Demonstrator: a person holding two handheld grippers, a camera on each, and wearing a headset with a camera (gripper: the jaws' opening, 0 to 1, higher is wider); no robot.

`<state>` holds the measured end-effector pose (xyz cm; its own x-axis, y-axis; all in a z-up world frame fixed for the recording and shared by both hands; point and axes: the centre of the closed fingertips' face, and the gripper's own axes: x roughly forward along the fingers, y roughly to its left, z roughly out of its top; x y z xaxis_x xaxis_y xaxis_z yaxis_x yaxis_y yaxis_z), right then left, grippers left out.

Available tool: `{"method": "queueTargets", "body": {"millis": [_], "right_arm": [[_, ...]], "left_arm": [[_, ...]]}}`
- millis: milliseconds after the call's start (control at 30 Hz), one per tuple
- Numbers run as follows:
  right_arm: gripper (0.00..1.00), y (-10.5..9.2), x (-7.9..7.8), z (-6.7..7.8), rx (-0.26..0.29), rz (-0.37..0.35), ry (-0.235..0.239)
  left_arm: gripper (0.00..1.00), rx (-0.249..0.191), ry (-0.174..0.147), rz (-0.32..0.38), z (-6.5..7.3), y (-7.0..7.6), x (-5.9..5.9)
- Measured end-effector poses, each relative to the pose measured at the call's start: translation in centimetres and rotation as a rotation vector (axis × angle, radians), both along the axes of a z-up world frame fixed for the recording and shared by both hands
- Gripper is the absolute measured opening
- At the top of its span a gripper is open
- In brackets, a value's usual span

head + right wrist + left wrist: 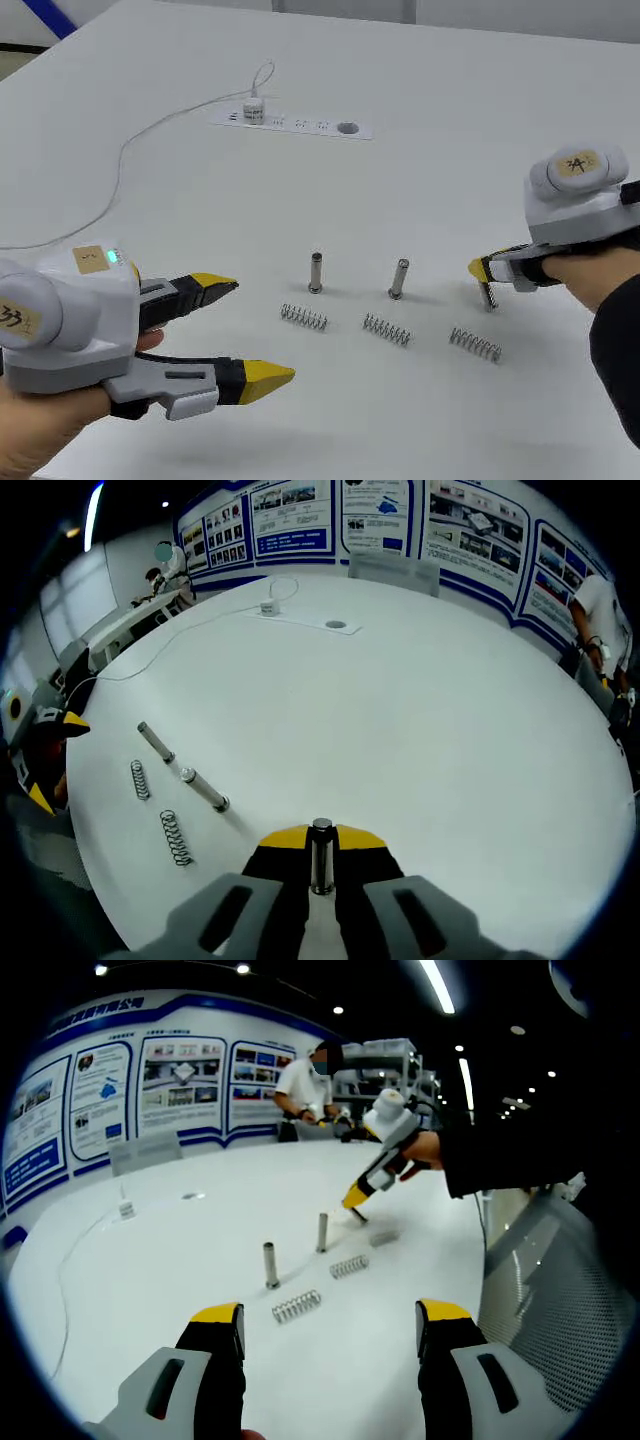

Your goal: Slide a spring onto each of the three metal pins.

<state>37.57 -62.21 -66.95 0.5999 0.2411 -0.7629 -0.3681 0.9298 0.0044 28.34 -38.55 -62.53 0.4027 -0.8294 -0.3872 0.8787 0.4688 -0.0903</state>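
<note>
My left tool (262,330) hangs spread wide apart. My right tool (482,271) is clamped on a short silver metal pin (320,865); a loose squeeze could drop it.

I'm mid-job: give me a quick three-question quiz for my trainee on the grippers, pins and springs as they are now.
1. How many springs lie loose on the table?
2. The right gripper is: A open; B shut on a pin; C shut on a spring.
3. True or false: the left gripper is open.
Key: 1 three; 2 B; 3 true.
</note>
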Motion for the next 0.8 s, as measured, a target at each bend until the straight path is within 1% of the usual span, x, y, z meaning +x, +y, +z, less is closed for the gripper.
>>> {"method": "queueTargets", "body": {"millis": [267, 367, 400, 667, 800], "right_arm": [[0.09, -0.6, -0.7, 0.5, 0.012, -0.025, -0.031], [0.09, -0.7, -0.9, 0.7, 0.014, -0.027, -0.048], [0.09, -0.7, -0.9, 0.8, 0.017, -0.025, -0.061], [0.09, -0.5, -1.6, 1.1, 0.031, -0.028, -0.08], [0.09, -0.6, -1.8, 1.1, 0.03, -0.027, -0.08]], "left_arm": [[0.71, 0.0, -0.013, -0.005, 0.4, -0.1, 0.0], [0.71, 0.001, -0.017, -0.005, 0.6, -0.1, 0.0], [0.71, 0.002, -0.019, -0.006, 0.6, -0.2, -0.1], [0.71, 0.005, -0.027, -0.007, 0.9, -0.2, -0.2], [0.71, 0.006, -0.029, -0.007, 1.0, -0.2, -0.2]]}}
